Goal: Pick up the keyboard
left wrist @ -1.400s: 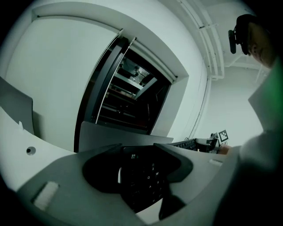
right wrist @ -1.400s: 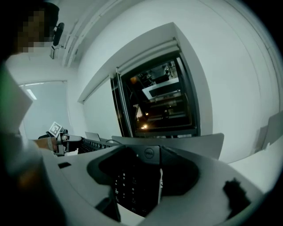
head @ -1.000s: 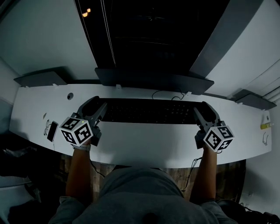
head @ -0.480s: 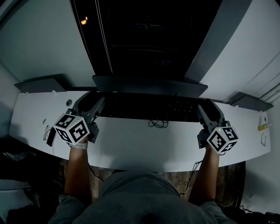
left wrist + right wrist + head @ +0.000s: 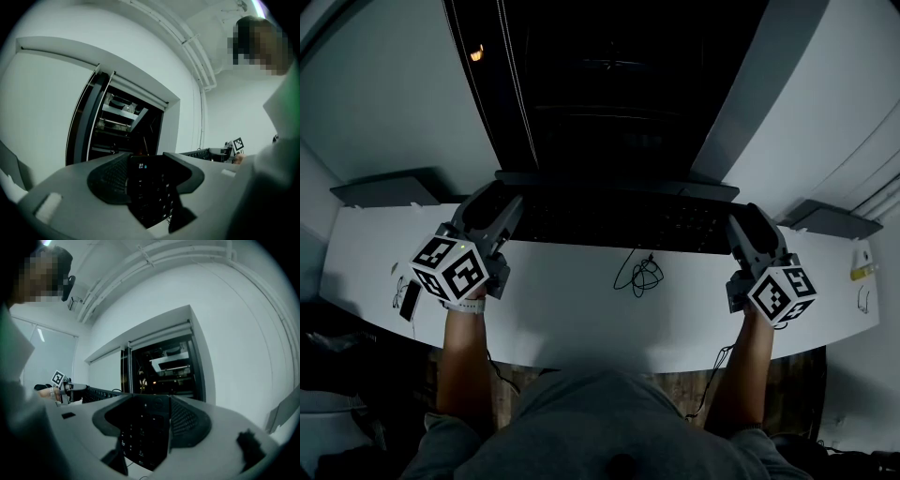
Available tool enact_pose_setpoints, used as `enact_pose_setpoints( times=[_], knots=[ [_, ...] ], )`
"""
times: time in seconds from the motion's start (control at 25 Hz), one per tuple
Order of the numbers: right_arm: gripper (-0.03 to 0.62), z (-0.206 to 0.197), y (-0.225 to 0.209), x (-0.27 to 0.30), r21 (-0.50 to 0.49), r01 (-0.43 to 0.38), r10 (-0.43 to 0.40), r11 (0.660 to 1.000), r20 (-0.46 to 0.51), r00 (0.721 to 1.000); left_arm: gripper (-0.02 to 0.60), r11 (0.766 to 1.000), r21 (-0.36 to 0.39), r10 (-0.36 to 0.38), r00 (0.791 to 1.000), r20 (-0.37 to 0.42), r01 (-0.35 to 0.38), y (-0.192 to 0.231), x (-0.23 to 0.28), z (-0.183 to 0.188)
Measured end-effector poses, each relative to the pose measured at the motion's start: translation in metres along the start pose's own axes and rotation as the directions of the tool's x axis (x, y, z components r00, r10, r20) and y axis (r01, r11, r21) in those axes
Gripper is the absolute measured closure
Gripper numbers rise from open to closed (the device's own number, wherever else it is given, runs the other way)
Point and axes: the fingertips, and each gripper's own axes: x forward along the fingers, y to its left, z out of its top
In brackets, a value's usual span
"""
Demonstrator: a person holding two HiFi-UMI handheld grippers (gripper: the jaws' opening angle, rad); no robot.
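Note:
The black keyboard (image 5: 619, 223) is held level above the white desk (image 5: 581, 314), one end in each gripper. My left gripper (image 5: 508, 214) is shut on its left end and my right gripper (image 5: 733, 225) on its right end. A coiled black cable (image 5: 642, 274) hangs from the keyboard's front edge down to the desk. In the left gripper view the keyboard's end (image 5: 152, 197) sits clamped in the left gripper (image 5: 145, 161), Esc key showing. In the right gripper view the other end (image 5: 140, 437) fills the right gripper (image 5: 145, 404).
A dark monitor foot (image 5: 619, 180) lies just behind the keyboard, under a black recess (image 5: 609, 84) in the wall. Grey shelves stand at back left (image 5: 384, 189) and back right (image 5: 834, 220). A phone (image 5: 410, 298) lies at the desk's left edge.
The keyboard has come up off the desk and moved away from me with both grippers on its ends. Its cable, hidden before, now dangles below it.

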Motion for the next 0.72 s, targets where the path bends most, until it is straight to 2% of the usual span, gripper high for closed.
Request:
enact_pose_setpoints(
  times=[0.56, 0.72],
  knots=[
    [0.355, 0.027, -0.01, 0.005, -0.02, 0.02, -0.019, 1.0, 0.048, 0.999, 0.374, 0.999, 0.031, -0.028, 0.999, 0.034, 0.027, -0.001, 0.02, 0.029],
    [0.355, 0.03, -0.004, 0.022, -0.024, 0.02, -0.018, 1.0, 0.043, 0.999, 0.374, 0.999, 0.028, -0.029, 0.999, 0.037, 0.028, 0.016, 0.023, 0.033]
  ],
)
